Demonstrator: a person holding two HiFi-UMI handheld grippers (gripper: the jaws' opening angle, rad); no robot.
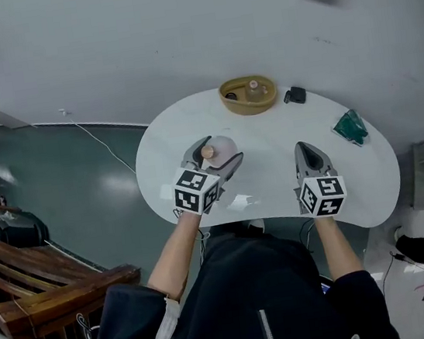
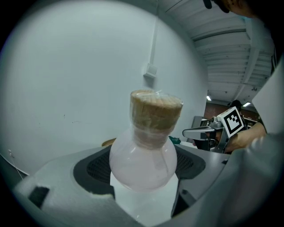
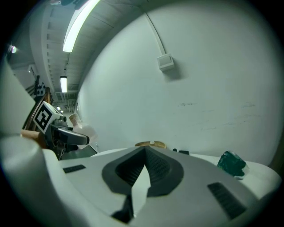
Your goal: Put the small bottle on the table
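**Desk:** Where's the small bottle right now?

**Operator:** In my left gripper [image 1: 223,150]. It's the small round-bellied bottle of frosted, faintly pink glass [image 2: 143,165], with a tan cork stopper [image 2: 155,110] under clear film. The dark ribbed pads [image 2: 93,170] sit against its belly on either side, so the jaws stand wide but are clamped on it. The neck points up and leans a little.

**Desk:** Is it down on the table?

**Operator:** In the head view I see it over the left part of the white rounded tabletop [image 1: 274,165], towards my edge. In the right gripper view it looks to hang clear of the surface, though I can't see its underside.

**Desk:** And your other tongs?

**Operator:** My right gripper [image 1: 308,148] is over the table too, on the right side, well apart from the left one. Its jaws are closed together at the tips with nothing between them.

**Desk:** Anything else up there?

**Operator:** There's a shallow tan round bowl [image 1: 250,109] at the far edge, with something small inside that I can't make out. A small black object [image 1: 294,95] lies just beside it to the right. A crumpled dark green piece [image 1: 349,128] sits towards the right end. Behind it all is a plain white wall [image 1: 139,42].
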